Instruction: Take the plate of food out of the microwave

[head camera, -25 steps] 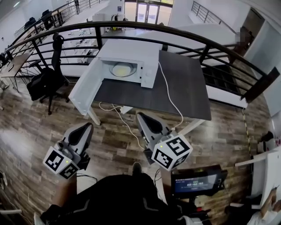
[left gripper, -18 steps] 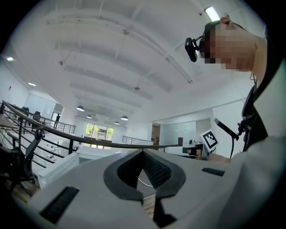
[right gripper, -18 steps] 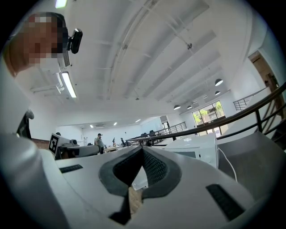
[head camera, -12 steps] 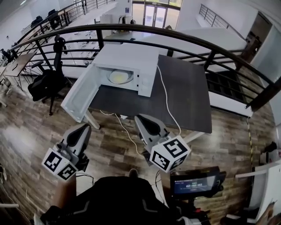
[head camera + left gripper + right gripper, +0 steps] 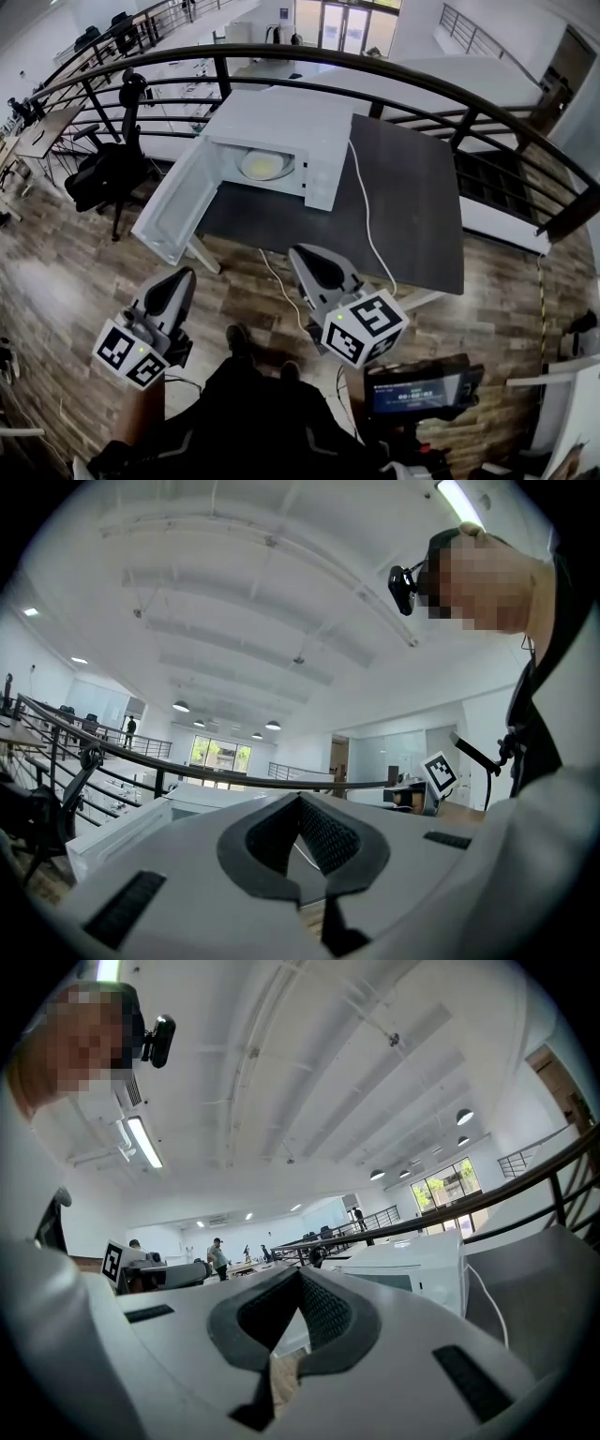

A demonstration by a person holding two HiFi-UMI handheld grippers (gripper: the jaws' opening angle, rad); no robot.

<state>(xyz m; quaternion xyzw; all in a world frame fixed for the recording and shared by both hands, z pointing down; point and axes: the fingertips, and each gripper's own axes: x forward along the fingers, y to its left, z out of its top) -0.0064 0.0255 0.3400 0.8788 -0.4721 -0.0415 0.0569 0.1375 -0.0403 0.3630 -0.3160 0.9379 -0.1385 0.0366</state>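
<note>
Plate of food [image 5: 262, 165] sits inside the open microwave [image 5: 281, 117]

The microwave stands on the dark counter [image 5: 412, 197], and its white door [image 5: 178, 202] hangs wide open. A white cord [image 5: 367, 220] runs from the microwave across the counter. The left tool [image 5: 178, 284] and the right tool [image 5: 314, 267] are low down over the wood floor [image 5: 75, 272], well apart from the microwave (close to the person's legs). Each tool has its jaws pressed together, with nothing between them.
</note>
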